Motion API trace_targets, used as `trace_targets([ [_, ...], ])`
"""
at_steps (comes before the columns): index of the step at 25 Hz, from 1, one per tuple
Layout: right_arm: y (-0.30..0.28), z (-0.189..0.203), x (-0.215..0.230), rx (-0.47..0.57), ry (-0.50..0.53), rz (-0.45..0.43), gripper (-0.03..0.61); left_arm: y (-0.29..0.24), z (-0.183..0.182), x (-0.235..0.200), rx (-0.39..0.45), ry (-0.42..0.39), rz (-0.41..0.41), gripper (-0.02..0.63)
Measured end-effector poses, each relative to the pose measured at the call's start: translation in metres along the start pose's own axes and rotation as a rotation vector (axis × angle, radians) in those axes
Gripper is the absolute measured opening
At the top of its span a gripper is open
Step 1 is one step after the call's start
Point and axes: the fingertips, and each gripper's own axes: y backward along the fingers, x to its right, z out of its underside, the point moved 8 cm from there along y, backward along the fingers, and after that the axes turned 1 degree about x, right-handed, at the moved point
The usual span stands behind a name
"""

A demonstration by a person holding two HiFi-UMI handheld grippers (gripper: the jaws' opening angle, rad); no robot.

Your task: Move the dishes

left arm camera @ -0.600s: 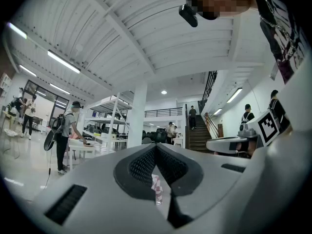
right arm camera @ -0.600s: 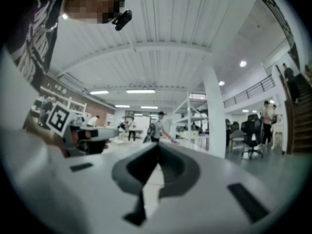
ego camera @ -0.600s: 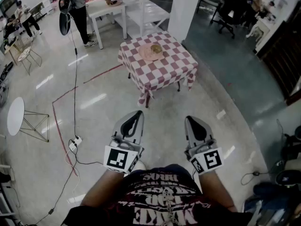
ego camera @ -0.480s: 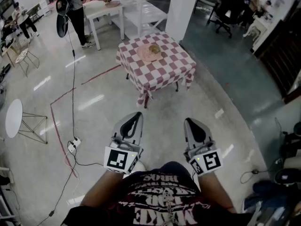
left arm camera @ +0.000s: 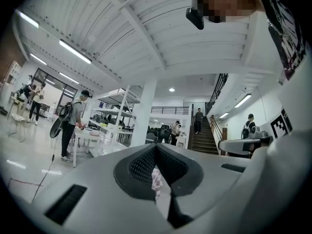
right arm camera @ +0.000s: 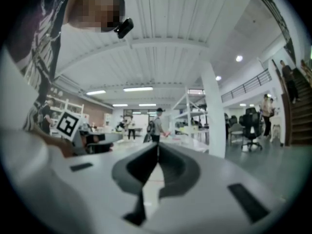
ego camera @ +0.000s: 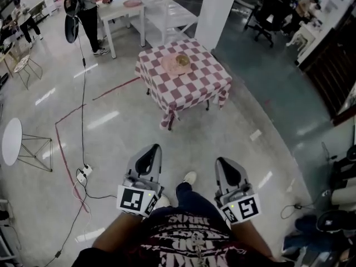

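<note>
Shoe point(ego camera: 189, 177) now stepping forward, desk point(ego camera: 196, 89) with dishes point(ego camera: 177, 63) nearer at 12 o'clock; left gripper point(ego camera: 150, 152) and right gripper point(ego camera: 224, 167) fingers clenched, empty, approach only.

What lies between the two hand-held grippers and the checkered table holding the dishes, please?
In the head view, only bare floor separates the left hand-held gripper and right hand-held gripper from the checkered table.

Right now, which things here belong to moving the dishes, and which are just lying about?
Part of the job: pink round plate holding something brown, red-and-white checked table under it, left tool and right tool, both shut and empty.
Just lying about: round white side table, white power strip on the floor, black office chair.
</note>
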Motion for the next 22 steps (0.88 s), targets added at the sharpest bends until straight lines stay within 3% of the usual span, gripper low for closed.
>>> trace_targets([
  [5, -0.022, 0.003, 0.012, -0.013, -0.002, 0.013, 0.034, -0.009, -0.004, -0.011, 0.0, -0.02, -0.018, 0.026],
  [10, -0.045, 0.003, 0.037, -0.008, -0.024, 0.012, 0.032, -0.031, -0.007, -0.02, -0.01, 0.017, -0.053, 0.026],
  [18, -0.082, 0.0, 0.08, -0.007, -0.024, -0.005, 0.032, -0.087, -0.003, -0.022, 0.003, -0.01, -0.026, 0.026],
  [22, -0.099, -0.009, 0.104, 0.017, -0.023, -0.017, 0.032, -0.118, -0.018, -0.023, 0.019, -0.01, -0.036, 0.026],
])
